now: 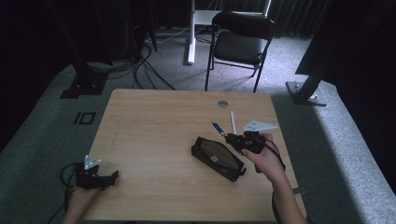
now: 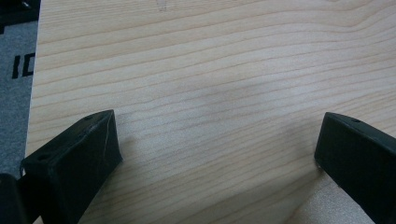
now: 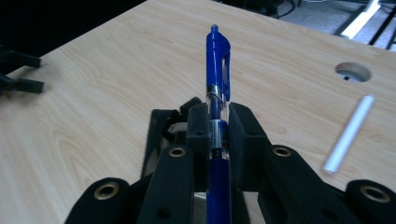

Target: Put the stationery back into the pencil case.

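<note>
Blue pen (image 3: pixel 218 93) sits clamped between my right gripper's (image 3: pixel 218 126) jaws, cap end jutting past them, just above the black pencil case (image 1: pixel 217 158). White stick (image 3: pixel 349 134) lies near the pen. Wooden table (image 1: pixel 154 135), grey carpet, folding chair (image 1: pixel 240 42) beyond. My left gripper (image 2: pixel 219 140) rests wide open over bare wood, far from the case.

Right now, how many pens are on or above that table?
2: a blue pen clamped in the right tool, and a white pen lying on the table beside it. The black case may hide more.
</note>
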`<action>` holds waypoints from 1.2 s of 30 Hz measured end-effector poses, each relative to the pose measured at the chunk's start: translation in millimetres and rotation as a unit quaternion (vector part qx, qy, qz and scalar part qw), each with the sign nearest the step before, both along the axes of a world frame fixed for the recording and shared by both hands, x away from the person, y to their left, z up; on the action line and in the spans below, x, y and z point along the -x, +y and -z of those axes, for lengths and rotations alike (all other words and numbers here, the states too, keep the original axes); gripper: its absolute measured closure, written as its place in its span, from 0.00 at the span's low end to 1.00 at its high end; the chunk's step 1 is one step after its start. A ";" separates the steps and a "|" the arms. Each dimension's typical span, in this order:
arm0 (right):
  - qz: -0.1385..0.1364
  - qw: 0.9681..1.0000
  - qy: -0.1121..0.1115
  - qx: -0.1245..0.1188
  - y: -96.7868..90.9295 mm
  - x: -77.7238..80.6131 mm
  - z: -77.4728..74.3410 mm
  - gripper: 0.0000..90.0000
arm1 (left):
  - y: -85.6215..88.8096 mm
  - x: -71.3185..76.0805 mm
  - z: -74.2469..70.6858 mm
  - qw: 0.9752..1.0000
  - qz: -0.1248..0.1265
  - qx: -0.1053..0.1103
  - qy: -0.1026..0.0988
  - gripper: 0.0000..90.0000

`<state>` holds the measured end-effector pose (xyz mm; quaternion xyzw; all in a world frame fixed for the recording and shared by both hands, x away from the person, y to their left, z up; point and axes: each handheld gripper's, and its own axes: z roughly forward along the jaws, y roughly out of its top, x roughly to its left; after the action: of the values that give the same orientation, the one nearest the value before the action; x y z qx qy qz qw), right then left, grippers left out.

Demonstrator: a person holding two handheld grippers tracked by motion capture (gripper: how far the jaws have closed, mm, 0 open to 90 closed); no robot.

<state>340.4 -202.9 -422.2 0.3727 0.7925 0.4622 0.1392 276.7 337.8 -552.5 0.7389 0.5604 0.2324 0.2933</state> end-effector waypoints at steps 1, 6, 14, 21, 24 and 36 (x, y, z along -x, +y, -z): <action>0.000 1.000 0.000 0.000 0.0 0.0 0.0 0.88 | 0.0 0.0 0.0 1.000 0.000 0.000 0.000 0.00; -0.016 1.000 0.009 0.002 4.5 1.6 3.9 0.88 | 0.0 0.0 0.0 1.000 0.000 0.000 0.000 0.00; -0.037 0.999 0.022 0.016 11.3 2.1 11.7 0.88 | 0.0 0.0 0.0 1.000 0.000 0.000 0.000 0.00; -0.047 0.998 0.033 0.027 15.9 1.5 19.3 0.88 | 0.0 0.0 0.0 1.000 0.000 0.000 0.000 0.00; -0.053 0.997 0.038 0.035 17.9 1.7 22.0 0.88 | 0.1 0.0 -0.1 1.000 0.000 -0.001 0.000 0.00; -0.069 0.993 0.069 0.073 27.1 -4.7 39.6 0.88 | 0.1 0.0 -0.1 1.000 0.000 -0.001 0.000 0.00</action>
<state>345.1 -175.8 -461.8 0.3367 0.8558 0.3847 0.0793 276.7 337.9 -552.5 0.7394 0.5601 0.2323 0.2927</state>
